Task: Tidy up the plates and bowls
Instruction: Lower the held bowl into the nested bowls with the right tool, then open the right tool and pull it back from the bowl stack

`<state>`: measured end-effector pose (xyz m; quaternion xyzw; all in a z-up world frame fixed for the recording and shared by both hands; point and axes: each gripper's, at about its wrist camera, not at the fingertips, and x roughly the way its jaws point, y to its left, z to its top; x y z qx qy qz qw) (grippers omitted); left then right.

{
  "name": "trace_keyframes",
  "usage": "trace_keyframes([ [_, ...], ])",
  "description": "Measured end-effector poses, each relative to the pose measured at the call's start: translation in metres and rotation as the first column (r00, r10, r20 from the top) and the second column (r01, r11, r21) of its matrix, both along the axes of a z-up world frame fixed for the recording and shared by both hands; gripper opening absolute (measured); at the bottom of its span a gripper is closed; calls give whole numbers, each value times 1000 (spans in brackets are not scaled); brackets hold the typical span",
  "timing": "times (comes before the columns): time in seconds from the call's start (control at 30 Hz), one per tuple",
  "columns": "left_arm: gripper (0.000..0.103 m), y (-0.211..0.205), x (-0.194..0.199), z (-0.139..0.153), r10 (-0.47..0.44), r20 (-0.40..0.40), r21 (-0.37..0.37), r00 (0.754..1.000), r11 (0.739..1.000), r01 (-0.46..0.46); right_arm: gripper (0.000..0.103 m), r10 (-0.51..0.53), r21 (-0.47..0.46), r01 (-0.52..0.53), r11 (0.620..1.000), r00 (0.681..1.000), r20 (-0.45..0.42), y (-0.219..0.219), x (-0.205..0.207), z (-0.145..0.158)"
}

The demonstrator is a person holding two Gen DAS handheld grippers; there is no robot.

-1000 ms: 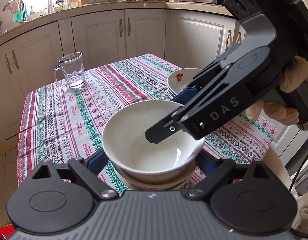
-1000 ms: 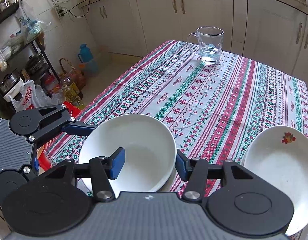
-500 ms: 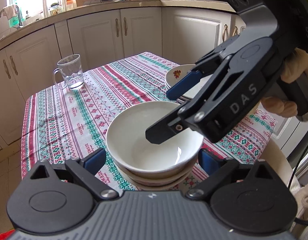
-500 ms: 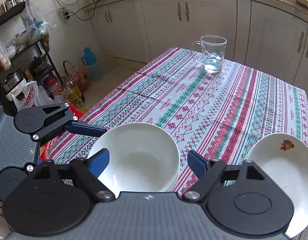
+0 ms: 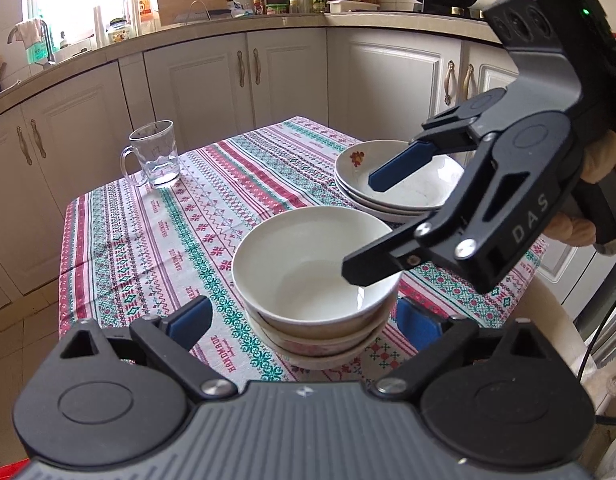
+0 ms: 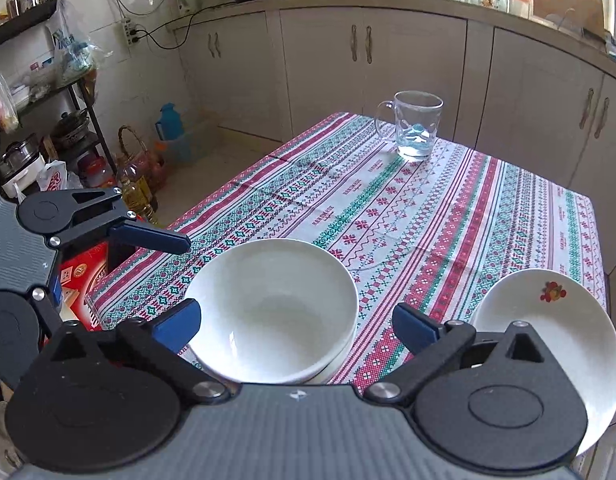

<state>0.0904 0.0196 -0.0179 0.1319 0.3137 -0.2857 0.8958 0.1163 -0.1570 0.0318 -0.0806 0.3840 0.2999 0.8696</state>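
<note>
A white bowl tops a stack of bowls near the table's front edge; it also shows in the right wrist view. A stack of white plates with a fruit print stands beyond it, and shows at the right in the right wrist view. My left gripper is open and empty, its fingers either side of the bowl stack, apart from it. My right gripper is open and empty, raised above the bowl; it shows in the left wrist view.
A glass mug holding a little water stands at the far corner of the patterned tablecloth. Kitchen cabinets surround the table. A shelf rack, bottles and a basket stand on the floor beside it.
Both grippers have opened wider and drawn back and up from the bowl. The top bowl now sits free on the stack.
</note>
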Motion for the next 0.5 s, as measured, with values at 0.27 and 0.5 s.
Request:
trace_keyframes([
  [0.27, 98, 7, -14, -2, 19, 9, 31, 1000, 999, -19, 103, 3, -28, 0, 1000, 994, 113, -13, -39, 2],
  [0.5, 98, 10, -17, -21, 26, -5, 72, 1000, 997, -26, 103, 5, -82, 6, 997, 991, 134, -24, -63, -21],
])
